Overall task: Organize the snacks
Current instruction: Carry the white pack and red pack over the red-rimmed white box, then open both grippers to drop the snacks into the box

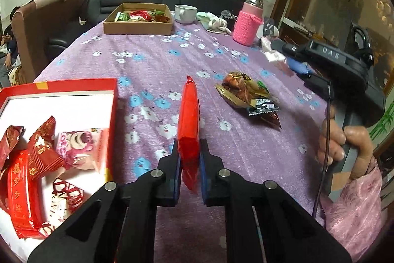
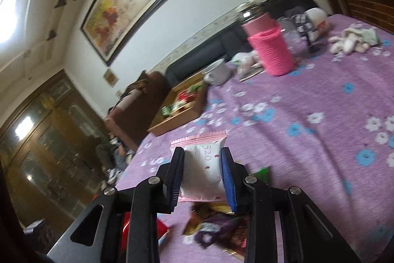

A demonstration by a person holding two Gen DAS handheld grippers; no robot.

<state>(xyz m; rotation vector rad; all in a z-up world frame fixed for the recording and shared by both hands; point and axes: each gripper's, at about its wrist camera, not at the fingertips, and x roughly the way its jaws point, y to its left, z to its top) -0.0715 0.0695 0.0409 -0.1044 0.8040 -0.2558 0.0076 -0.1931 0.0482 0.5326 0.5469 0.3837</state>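
left gripper (image 1: 189,152): matte black plastic linkage arms with triangular cut-outs, round silver pivot pins at the joints, and a blue ribbed pad lining each finger.
right gripper (image 2: 202,166): the same build, black arms, silver pins, blue ribbed pads (image 2: 227,179) on the inner faces of the fingers.
right gripper body, seen from the left wrist camera: a black housing with pale raised letters reading "DAS" (image 1: 331,54), above a grey handle.
cable (image 1: 326,139): thin and black, running down alongside the grey handle.
sleeve (image 1: 357,208): pink fabric with a paler mottled floral pattern, loose at the cuff.
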